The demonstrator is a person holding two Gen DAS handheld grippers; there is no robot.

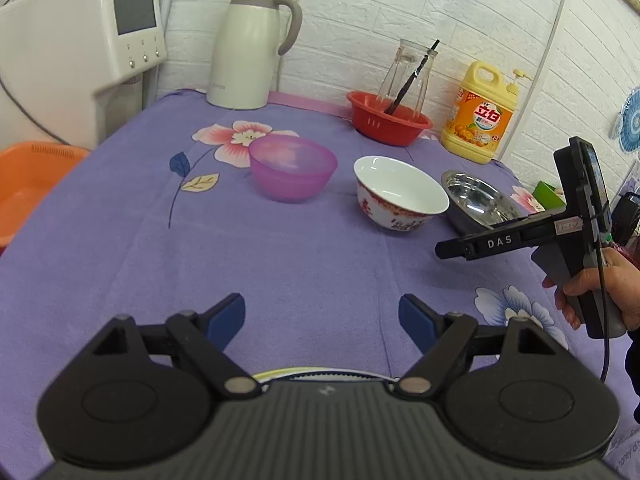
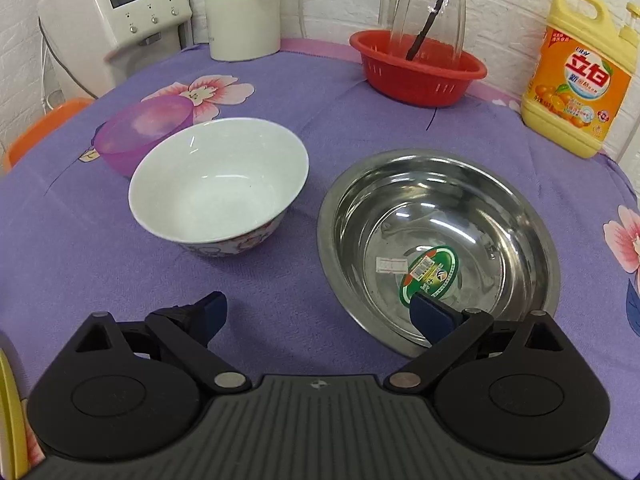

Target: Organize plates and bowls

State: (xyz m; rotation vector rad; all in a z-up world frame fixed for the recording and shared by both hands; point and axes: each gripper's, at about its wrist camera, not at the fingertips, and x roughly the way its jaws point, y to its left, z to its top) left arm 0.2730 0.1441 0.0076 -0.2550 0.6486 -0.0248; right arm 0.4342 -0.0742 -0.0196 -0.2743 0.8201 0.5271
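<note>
Three bowls stand in a loose row on the purple flowered tablecloth (image 2: 304, 104) before us: a translucent purple plastic bowl (image 2: 140, 132) at the left, a white china bowl (image 2: 218, 184) with a red-patterned outside in the middle, and a wide steel basin (image 2: 438, 248) with a green sticker at the right. We judge the china bowl heavy, slick and breakable, best pinched across its rim; the plastic one looks light and forgiving, the steel basin stiff and slippery, with a flat lip to grip. Our left gripper (image 1: 322, 316) hovers with jaws spread wide over bare cloth, holding nothing. Our right gripper (image 2: 318, 312) is likewise spread and empty, one blue pad over the basin's near edge.
</note>
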